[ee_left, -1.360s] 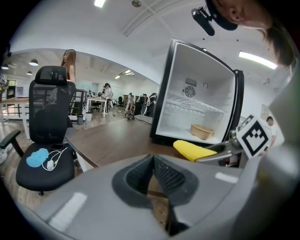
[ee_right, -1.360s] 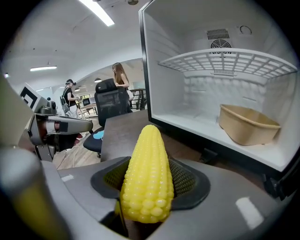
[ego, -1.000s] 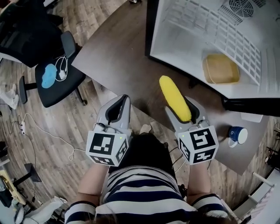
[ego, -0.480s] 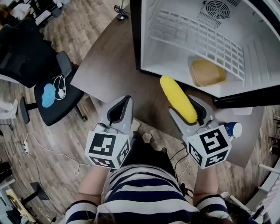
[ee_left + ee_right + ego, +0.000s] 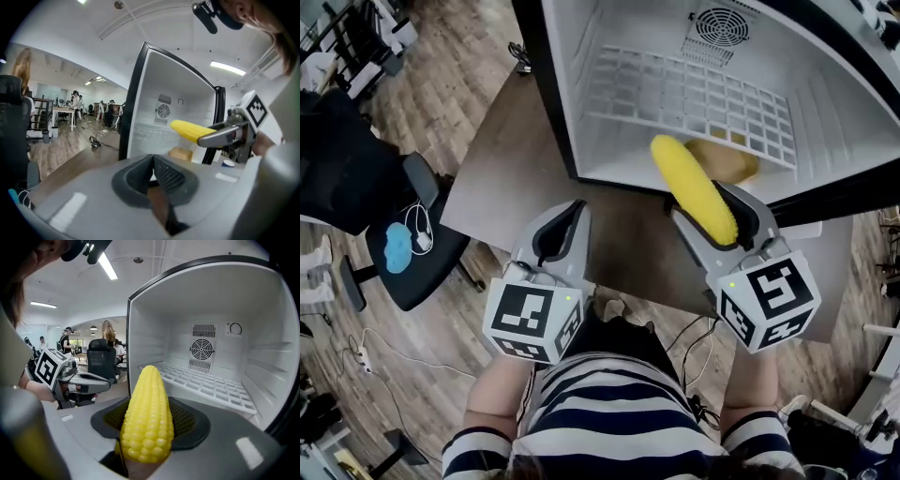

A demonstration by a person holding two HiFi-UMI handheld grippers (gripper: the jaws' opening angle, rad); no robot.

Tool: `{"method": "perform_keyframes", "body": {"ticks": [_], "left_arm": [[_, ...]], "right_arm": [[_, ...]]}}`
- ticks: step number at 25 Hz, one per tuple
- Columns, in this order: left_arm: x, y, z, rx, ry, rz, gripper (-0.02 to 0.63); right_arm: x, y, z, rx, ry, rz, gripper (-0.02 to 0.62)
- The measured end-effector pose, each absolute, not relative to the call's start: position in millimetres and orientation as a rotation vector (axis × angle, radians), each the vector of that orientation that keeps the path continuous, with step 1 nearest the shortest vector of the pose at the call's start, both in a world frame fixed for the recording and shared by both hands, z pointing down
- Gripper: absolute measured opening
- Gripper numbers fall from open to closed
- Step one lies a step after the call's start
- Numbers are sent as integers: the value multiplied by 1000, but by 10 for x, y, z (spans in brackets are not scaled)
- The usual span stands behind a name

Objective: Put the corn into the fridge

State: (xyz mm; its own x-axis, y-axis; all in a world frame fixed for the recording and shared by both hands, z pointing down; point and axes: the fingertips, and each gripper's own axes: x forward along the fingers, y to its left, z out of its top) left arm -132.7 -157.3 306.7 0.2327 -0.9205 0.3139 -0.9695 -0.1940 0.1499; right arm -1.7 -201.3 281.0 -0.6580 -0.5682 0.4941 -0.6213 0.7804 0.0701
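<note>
A yellow corn cob (image 5: 694,187) (image 5: 147,416) (image 5: 190,130) sticks forward out of my right gripper (image 5: 719,214), which is shut on it. The cob's tip hangs over the front lip of the open white mini fridge (image 5: 581,112) (image 5: 150,348). Inside, a white wire shelf (image 5: 675,94) (image 5: 206,385) spans the middle and a tan container (image 5: 724,161) (image 5: 180,153) rests on the floor below it. My left gripper (image 5: 562,228) (image 5: 153,169) is shut with nothing in it, level with the right one and left of the fridge opening.
The fridge stands on a dark brown table (image 5: 506,178). A black office chair (image 5: 403,244) with a blue item (image 5: 397,247) and white cable sits at left on the wood floor. The fridge's rear wall has a fan grille (image 5: 202,349).
The right gripper has carried the corn forward, from over the table to the fridge's front lip. The view has shifted so the fridge fills more of it. The left gripper stays shut.
</note>
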Motion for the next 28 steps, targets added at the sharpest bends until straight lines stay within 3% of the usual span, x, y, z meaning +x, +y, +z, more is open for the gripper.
{"method": "perform_keyframes", "body": {"ticks": [28], "left_arm": [[-688, -2430, 2982, 2407, -1676, 230, 0]], "right_arm": [[626, -3535, 2600, 1293, -2248, 90, 256]]}}
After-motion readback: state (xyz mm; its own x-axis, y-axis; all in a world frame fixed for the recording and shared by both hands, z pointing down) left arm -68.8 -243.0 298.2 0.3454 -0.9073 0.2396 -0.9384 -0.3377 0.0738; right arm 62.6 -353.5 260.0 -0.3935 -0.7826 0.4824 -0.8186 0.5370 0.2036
